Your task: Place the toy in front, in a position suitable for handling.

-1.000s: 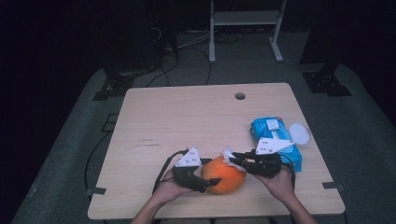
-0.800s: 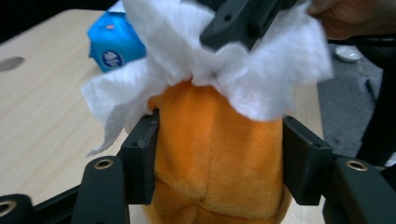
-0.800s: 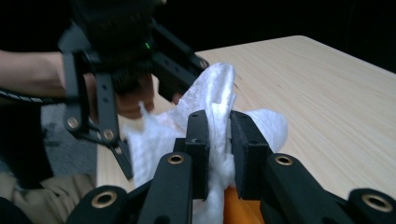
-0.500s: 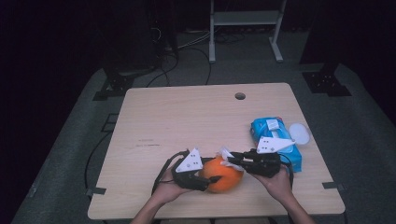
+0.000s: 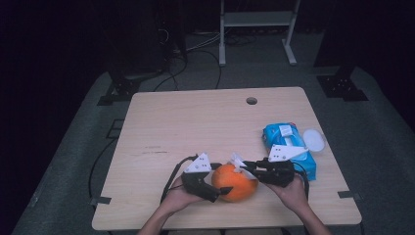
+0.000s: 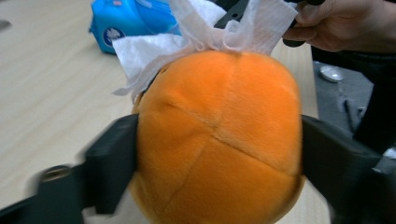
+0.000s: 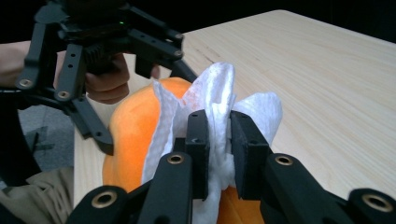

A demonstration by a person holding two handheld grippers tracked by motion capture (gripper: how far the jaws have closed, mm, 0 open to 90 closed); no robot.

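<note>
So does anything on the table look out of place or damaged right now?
Nothing stands out. The left gripper holds the orange plush, the right gripper presses a white wipe on it, and the blue wipe pack lies intact.

Two hand-held grippers were seen, both built in black. Left gripper (image 5: 226, 190) was topped by grey three-cornered plate with small dark dots; black cable was looped from its rear. Right gripper (image 5: 241, 165) was fitted with matching grey plate and black cable. Jaws were formed as flat black blocks, carried on black linkage bars pinned with brass-coloured rivets. Small green light was noted on left gripper body. Forearms were left bare; beige trouser fabric was glimpsed.
</note>
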